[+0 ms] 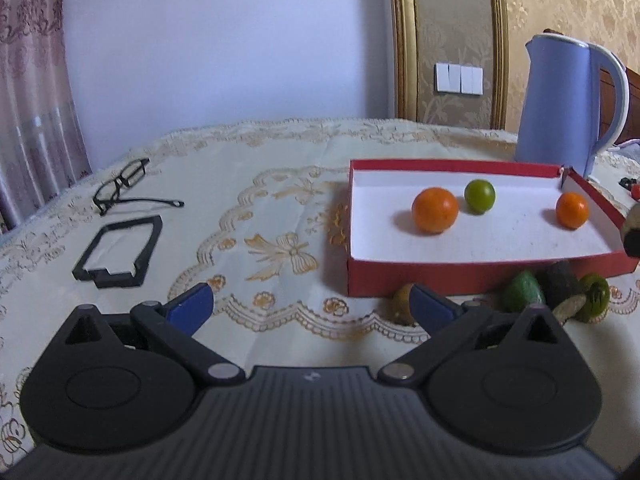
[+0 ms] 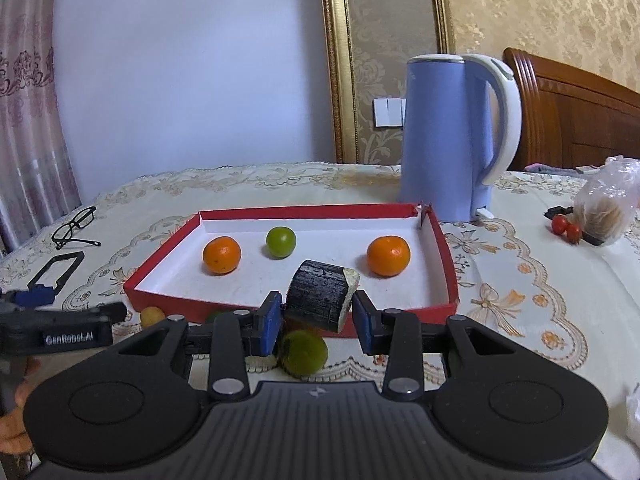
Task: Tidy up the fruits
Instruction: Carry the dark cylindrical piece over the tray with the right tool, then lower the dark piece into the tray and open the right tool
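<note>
The right tool (image 2: pixel 316 316) is clenched on a dark, black-skinned cut chunk of fruit with a pale cut face (image 2: pixel 322 294), holding it lifted just in front of the near wall of the shallow red cardboard box with a white floor (image 2: pixel 248 305), so this piece looks on its way in but is not yet over the floor. The left tool (image 1: pixel 310 306) is released, its blue pads spread wide with nothing between them, hanging over the embroidered cream cloth of the desk (image 1: pixel 280 208) to the left of the box. Inside the box three round fruits already sit apart from one another: a larger orange mandarin (image 2: pixel 222 255) at the left, a small green lime-like fruit (image 2: pixel 281 242) behind it toward the middle, and a second orange mandarin (image 2: pixel 388 257) near the right wall. Still outside, on the cloth close against the box's near wall, lie a fuzzy green round fruit (image 2: pixel 304 352) just below the held chunk, a small yellow fruit (image 2: pixel 152 316), and in the left wrist view a further green piece (image 1: pixel 522 292) and a cut green half (image 1: pixel 595 297), though their exact kinds are hard to tell. By this count the sorting seems roughly half done. Further out stand a pale blue electric kettle (image 2: pixel 452 136), black-framed glasses (image 1: pixel 122 184) and two small red tomatoes (image 2: pixel 566 228) beside a plastic bag.
</note>
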`<state>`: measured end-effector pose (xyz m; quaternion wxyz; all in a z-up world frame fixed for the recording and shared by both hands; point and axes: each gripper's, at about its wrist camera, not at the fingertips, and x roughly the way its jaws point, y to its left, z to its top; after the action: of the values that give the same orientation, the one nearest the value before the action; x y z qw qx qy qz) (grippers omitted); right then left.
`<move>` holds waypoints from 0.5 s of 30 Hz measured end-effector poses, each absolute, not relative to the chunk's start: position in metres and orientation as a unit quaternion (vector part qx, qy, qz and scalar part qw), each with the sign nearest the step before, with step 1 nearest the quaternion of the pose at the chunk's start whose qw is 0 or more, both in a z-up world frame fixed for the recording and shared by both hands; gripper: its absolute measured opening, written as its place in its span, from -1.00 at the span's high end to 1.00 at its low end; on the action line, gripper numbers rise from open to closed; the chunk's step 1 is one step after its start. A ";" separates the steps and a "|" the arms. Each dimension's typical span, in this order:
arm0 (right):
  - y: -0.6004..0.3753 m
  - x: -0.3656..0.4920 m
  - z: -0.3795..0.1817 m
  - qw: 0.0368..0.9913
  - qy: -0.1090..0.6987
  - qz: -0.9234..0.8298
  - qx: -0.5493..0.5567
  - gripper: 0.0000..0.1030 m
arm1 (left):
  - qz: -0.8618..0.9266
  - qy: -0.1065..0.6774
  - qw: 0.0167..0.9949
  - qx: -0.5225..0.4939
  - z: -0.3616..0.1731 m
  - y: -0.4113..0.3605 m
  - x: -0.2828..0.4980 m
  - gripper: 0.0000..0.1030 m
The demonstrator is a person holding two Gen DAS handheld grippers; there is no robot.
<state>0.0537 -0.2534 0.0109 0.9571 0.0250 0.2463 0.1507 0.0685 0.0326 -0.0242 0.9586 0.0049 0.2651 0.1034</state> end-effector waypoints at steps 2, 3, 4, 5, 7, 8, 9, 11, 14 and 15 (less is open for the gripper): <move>-0.253 0.061 0.012 0.956 0.249 0.153 0.025 0.28 | 0.103 0.274 0.956 0.003 -0.027 0.034 0.071 -1.00; -0.253 0.065 0.012 0.956 0.249 0.152 0.024 0.28 | 0.104 0.275 0.956 0.002 -0.028 0.034 0.072 -1.00; -0.253 0.069 0.013 0.956 0.250 0.151 0.023 0.28 | 0.104 0.278 0.955 0.002 -0.030 0.034 0.073 -1.00; -0.253 0.072 0.013 0.956 0.251 0.151 0.021 0.28 | 0.104 0.281 0.954 0.003 -0.031 0.034 0.074 -1.00; -0.253 0.078 0.014 0.956 0.251 0.151 0.021 0.28 | 0.103 0.283 0.953 0.004 -0.033 0.034 0.074 -1.00; -0.253 0.082 0.015 0.955 0.252 0.153 0.023 0.28 | 0.104 0.283 0.953 0.004 -0.034 0.035 0.073 -1.00; -0.253 0.085 0.015 0.954 0.253 0.156 0.026 0.28 | 0.103 0.283 0.954 0.002 -0.034 0.035 0.073 -1.00; -0.252 0.092 0.015 0.953 0.256 0.161 0.028 0.28 | 0.098 0.278 0.956 -0.005 -0.033 0.037 0.071 -1.00; -0.246 0.106 0.013 0.951 0.263 0.161 0.021 0.28 | 0.096 0.271 0.958 -0.021 -0.033 0.041 0.069 -1.00; -0.244 0.111 0.012 0.951 0.264 0.160 0.017 0.28 | 0.096 0.268 0.958 -0.028 -0.032 0.043 0.068 -1.00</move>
<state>0.1106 -0.2442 0.0122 0.9509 0.0166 0.2645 0.1596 0.0681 0.0430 -0.0324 0.9581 -0.0277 0.2684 0.0957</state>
